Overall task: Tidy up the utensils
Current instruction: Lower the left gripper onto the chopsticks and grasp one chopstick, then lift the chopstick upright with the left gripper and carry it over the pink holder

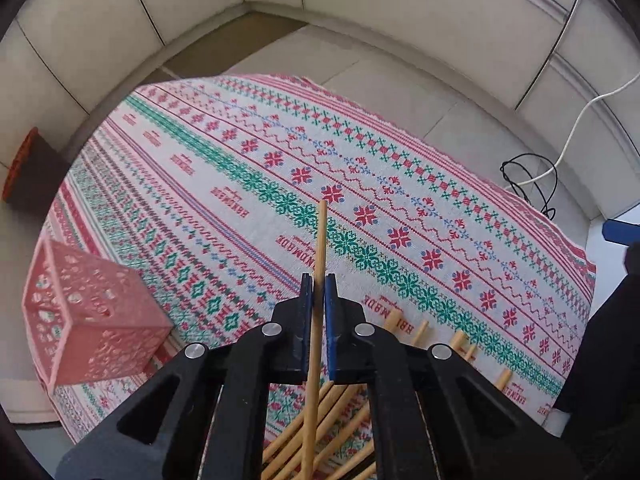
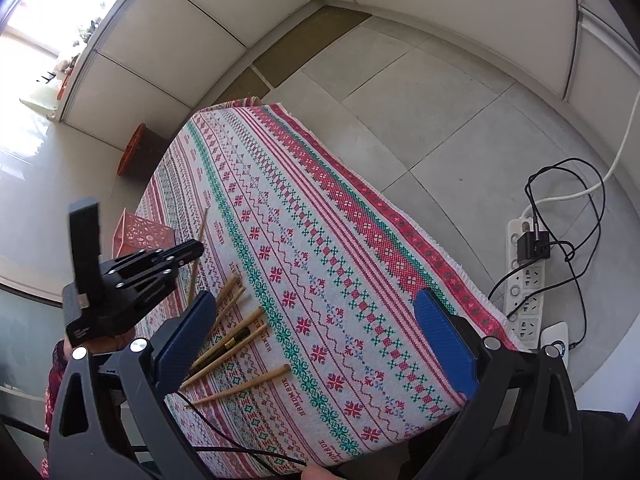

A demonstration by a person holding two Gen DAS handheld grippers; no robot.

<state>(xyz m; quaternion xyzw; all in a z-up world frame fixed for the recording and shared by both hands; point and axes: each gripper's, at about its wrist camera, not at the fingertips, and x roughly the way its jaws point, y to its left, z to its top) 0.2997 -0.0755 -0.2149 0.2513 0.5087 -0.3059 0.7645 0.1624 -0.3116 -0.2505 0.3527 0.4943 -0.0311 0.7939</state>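
Claw status: the left claw (image 1: 319, 280) is clamped on one bamboo chopstick (image 1: 320, 240), held clear above the counter (image 1: 400, 184), tip pointing far. The right claw (image 2: 316, 328) stands wide apart with nothing between its blue pads (image 2: 444, 336). Loose chopsticks (image 2: 236, 344) lie scattered on the patterned cloth at the near left. A pink perforated holder (image 1: 96, 320) sits at the left edge, beside the pile.

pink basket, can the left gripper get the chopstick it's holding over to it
Probably yes. The left gripper is shut on one chopstick, and only bare tablecloth lies between it and the pink basket.
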